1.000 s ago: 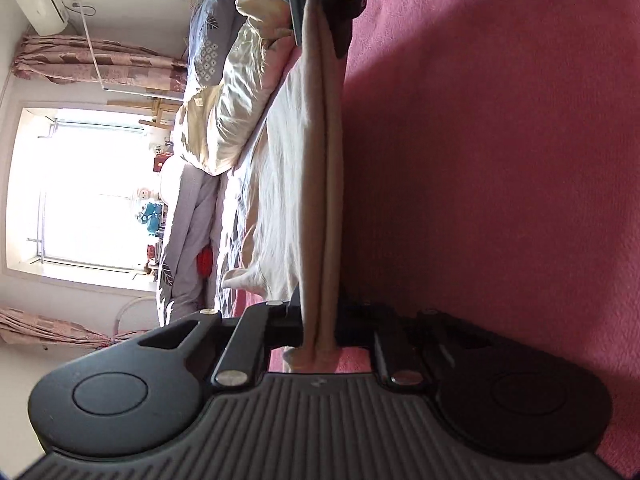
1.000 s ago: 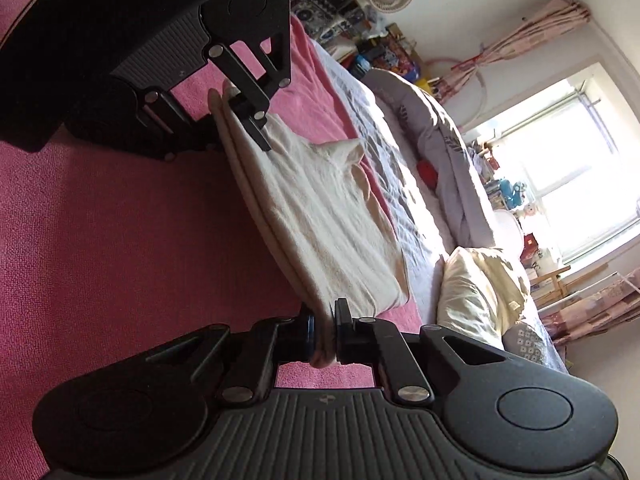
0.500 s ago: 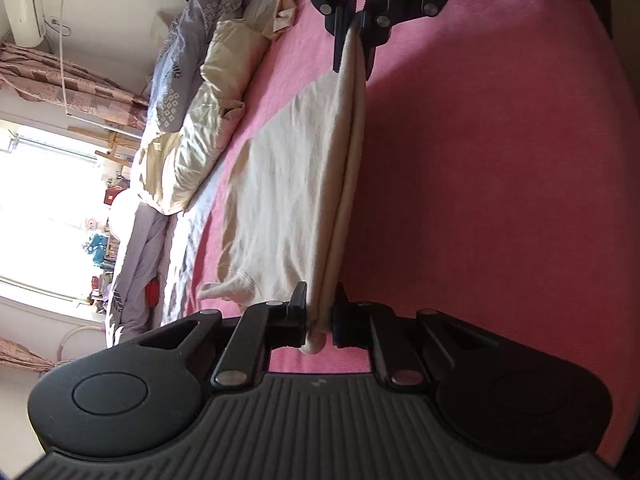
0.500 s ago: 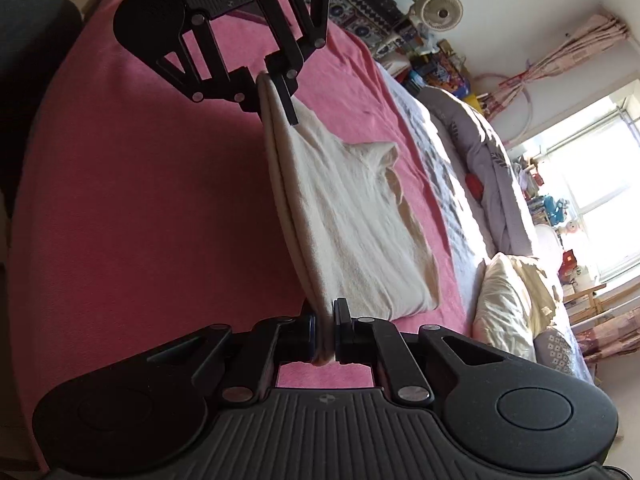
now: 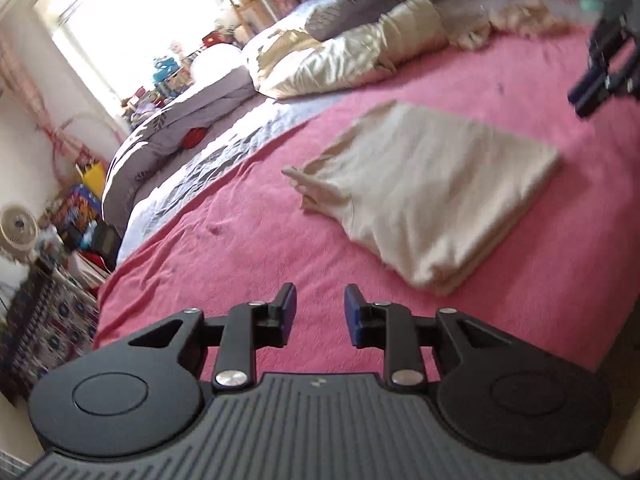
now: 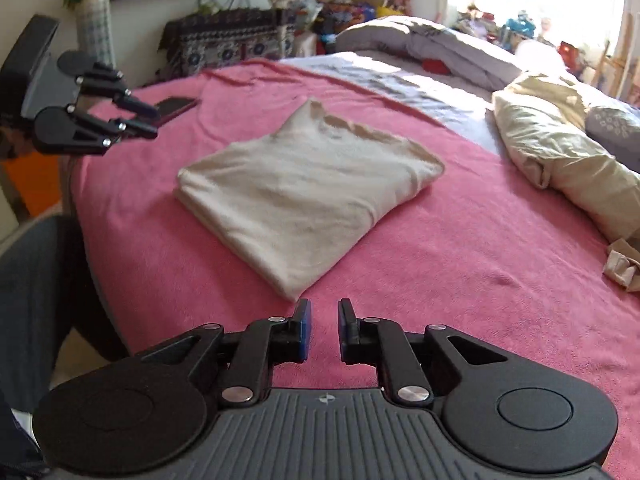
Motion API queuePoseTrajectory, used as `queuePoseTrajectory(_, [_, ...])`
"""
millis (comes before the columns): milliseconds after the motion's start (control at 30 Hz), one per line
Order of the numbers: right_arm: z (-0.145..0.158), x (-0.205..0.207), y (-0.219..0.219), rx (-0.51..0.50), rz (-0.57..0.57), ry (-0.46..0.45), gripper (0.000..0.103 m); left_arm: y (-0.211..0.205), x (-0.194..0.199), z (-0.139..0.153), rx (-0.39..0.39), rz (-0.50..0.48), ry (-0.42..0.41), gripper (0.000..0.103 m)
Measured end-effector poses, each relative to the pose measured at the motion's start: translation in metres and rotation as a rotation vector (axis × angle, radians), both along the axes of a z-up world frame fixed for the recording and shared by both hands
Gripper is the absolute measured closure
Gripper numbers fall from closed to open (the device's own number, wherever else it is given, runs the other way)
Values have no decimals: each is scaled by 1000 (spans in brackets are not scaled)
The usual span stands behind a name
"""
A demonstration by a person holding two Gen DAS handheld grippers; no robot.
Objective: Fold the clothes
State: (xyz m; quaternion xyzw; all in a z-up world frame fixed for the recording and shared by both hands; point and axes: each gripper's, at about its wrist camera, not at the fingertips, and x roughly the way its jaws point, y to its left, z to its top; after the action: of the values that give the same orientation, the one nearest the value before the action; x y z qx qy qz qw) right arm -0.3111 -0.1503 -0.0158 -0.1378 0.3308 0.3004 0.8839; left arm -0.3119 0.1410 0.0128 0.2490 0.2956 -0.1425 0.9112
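A folded beige garment (image 5: 432, 188) lies flat on the pink blanket (image 5: 240, 248); it also shows in the right wrist view (image 6: 304, 192). My left gripper (image 5: 320, 312) is open and empty, above the blanket, short of the garment's near corner. My right gripper (image 6: 324, 328) is open and empty, just short of the garment's near corner. The left gripper (image 6: 150, 122) also shows at the left of the right wrist view. The right gripper (image 5: 588, 100) shows blurred at the right edge of the left wrist view.
A cream pillow (image 6: 560, 152) and grey duvet (image 6: 440, 48) lie on the far side of the bed. Another crumpled beige cloth (image 6: 624, 264) lies at the right. A dark phone (image 6: 174, 106) lies on the blanket. Clutter and a fan (image 5: 18, 226) stand beyond the bed.
Both grippers held the garment's folded edge up between them; now both have let go and pulled back. The garment lies flat and folded on the blanket.
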Motion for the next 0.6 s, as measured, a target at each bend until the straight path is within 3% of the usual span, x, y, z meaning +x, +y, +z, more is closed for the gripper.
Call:
queuePoseTrajectory(67, [8, 11, 9, 47, -20, -69, 85, -9, 17, 16, -222, 2, -11, 51])
queuePoseTrajectory(133, [9, 35, 28, 97, -5, -119, 80, -28, 33, 12, -307, 2, -24, 49])
queuePoseTrajectory(167, [6, 44, 40, 109, -2, -134, 64, -41, 43, 4, -298, 16, -24, 44])
queuePoseTrajectory(200, [0, 50, 50, 101, -3, -136, 41, -51, 50, -9, -252, 48, -2, 43])
queuePoseTrajectory(233, [-7, 55, 59, 83, -3, -125, 33, -62, 57, -23, -207, 81, 21, 43])
queuePoseTrajectory(333, [-43, 65, 74, -62, -11, -40, 29, -71, 66, -76, -47, 192, 81, 42])
queuePoseTrajectory(367, [-53, 62, 68, -75, -26, -31, 28, -62, 54, -81, -85, 187, 39, 41])
queuePoseTrajectory(467, [-60, 59, 38, -31, -111, 45, 17, -37, 33, -77, -113, 232, 68, 35])
queuePoseTrajectory(500, [-59, 59, 27, -7, -131, 76, 14, -31, 26, -75, -107, 243, 70, 28])
queuePoseTrajectory(600, [-57, 56, 6, -7, -146, 152, 4, -18, 7, -73, -23, 257, 33, 27])
